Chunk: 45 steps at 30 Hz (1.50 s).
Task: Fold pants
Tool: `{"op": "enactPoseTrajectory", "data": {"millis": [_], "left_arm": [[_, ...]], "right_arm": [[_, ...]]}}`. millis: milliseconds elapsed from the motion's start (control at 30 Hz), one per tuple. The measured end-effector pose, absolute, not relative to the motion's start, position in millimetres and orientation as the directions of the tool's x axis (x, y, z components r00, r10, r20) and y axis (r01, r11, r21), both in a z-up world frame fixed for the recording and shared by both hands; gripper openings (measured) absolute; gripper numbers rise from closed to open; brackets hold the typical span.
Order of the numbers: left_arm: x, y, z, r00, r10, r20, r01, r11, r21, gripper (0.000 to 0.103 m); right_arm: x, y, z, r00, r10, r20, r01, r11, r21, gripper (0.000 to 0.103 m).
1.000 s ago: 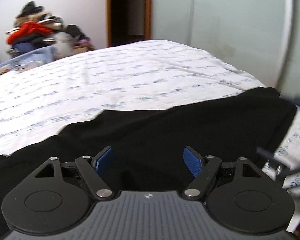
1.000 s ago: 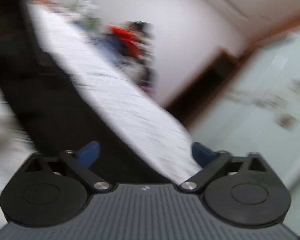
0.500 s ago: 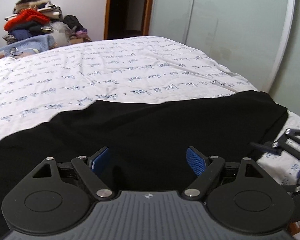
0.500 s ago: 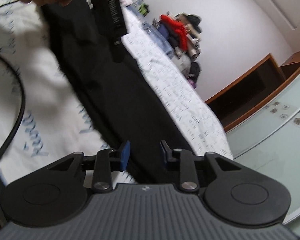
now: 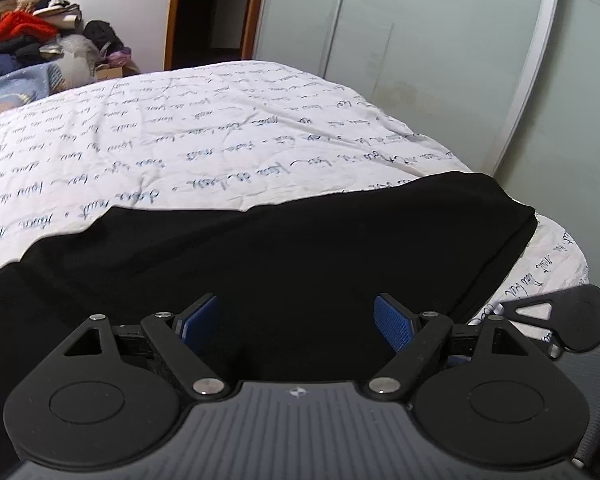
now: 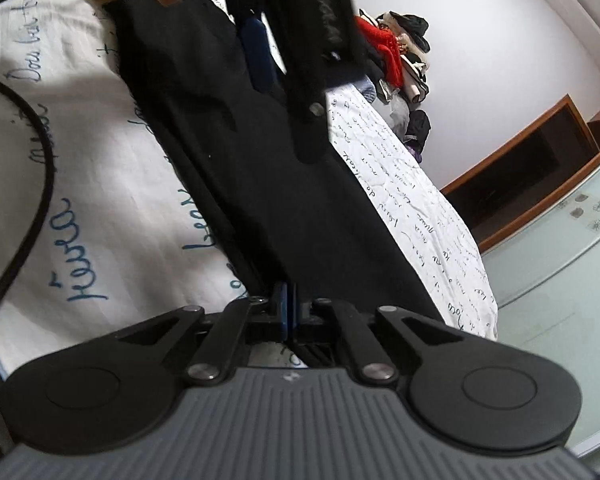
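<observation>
While pants (image 5: 284, 264) underlie left gripper (image 5: 296, 322), right gripper (image 6: 290, 312) pinches them.

So there's a bed with a white sheet (image 5: 236, 148) covered in blue cursive writing. A messy pile of clothes (image 5: 24, 40), with something red in it, sits past its far end against a white wall (image 6: 500, 52). A wood-framed doorway (image 5: 216, 12) is next to frosted glass sliding doors (image 5: 432, 36). A black cable (image 6: 32, 160) loops across the sheet.
</observation>
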<state>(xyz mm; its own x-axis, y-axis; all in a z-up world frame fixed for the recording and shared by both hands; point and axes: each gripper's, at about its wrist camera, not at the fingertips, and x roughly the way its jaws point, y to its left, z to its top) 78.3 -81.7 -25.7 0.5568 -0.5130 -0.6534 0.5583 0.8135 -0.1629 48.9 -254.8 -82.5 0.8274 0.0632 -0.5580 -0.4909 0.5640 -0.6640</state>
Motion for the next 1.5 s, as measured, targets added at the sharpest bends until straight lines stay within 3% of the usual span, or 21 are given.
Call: {"op": "enactPoseTrajectory", "data": {"millis": [333, 400, 500, 600, 767, 833, 1000, 1133, 1167, 1200, 1233, 1500], "left_arm": [[82.5, -130.0, -30.5, 0.526, -0.529, -0.666, 0.634, 0.766, -0.107, 0.085], [78.4, -138.6, -33.1, 0.543, -0.508, -0.669, 0.648, 0.760, -0.051, 0.085], [71.0, -145.9, -36.6, 0.531, -0.533, -0.659, 0.696, 0.718, -0.020, 0.085], [65.4, -151.8, -40.8, 0.499, -0.563, -0.659, 0.730, 0.683, -0.031, 0.085], [59.2, -159.9, -48.6, 0.494, -0.537, -0.684, 0.735, 0.678, -0.002, 0.085], [58.3, -159.3, -49.9, 0.495, -0.535, -0.685, 0.735, 0.678, 0.002, 0.085], [59.8, -160.0, -50.3, 0.486, -0.541, -0.686, 0.742, 0.670, -0.004, 0.085], [58.2, -160.4, -50.7, 0.481, -0.540, -0.691, 0.746, 0.666, -0.002, 0.085], [58.2, -160.5, -50.6, 0.481, -0.540, -0.691, 0.747, 0.665, 0.000, 0.085], [58.2, -160.1, -50.4, 0.481, -0.539, -0.691, 0.747, 0.665, 0.001, 0.085], [58.5, -160.1, -49.9, 0.482, -0.538, -0.692, 0.746, 0.666, 0.002, 0.085], [63.1, -160.8, -49.4, 0.467, -0.550, -0.692, 0.747, 0.664, -0.024, 0.085]], "right_arm": [[29.0, -265.1, -71.9, 0.784, 0.120, -0.608, -0.544, 0.606, -0.581, 0.001], [28.2, -279.5, -57.6, 0.794, 0.136, -0.593, -0.511, 0.677, -0.530, 0.007], [29.3, -332.7, -28.7, 0.846, 0.085, -0.527, -0.329, 0.860, -0.391, 0.016], [34.3, -387.2, -17.5, 0.877, -0.073, -0.474, -0.066, 0.960, -0.271, 0.034], [36.9, -485.0, -16.7, 0.861, -0.179, -0.477, 0.259, 0.960, 0.107, 0.034], [41.1, -512.3, -24.7, 0.857, -0.182, -0.482, 0.314, 0.926, 0.211, 0.034], [53.3, -546.6, -41.3, 0.827, -0.228, -0.513, 0.417, 0.862, 0.289, 0.042], [49.3, -572.9, -58.6, 0.852, -0.183, -0.491, 0.411, 0.814, 0.409, 0.042], [49.2, -575.1, -60.3, 0.863, -0.165, -0.478, 0.396, 0.808, 0.436, 0.037], [50.1, -576.7, -60.5, 0.870, -0.152, -0.469, 0.384, 0.805, 0.451, 0.014], [50.4, -576.6, -61.2, 0.872, -0.144, -0.468, 0.380, 0.802, 0.461, 0.005], [19.5, -573.4, -49.3, 0.866, -0.160, -0.474, 0.386, 0.816, 0.431, 0.004]]}}
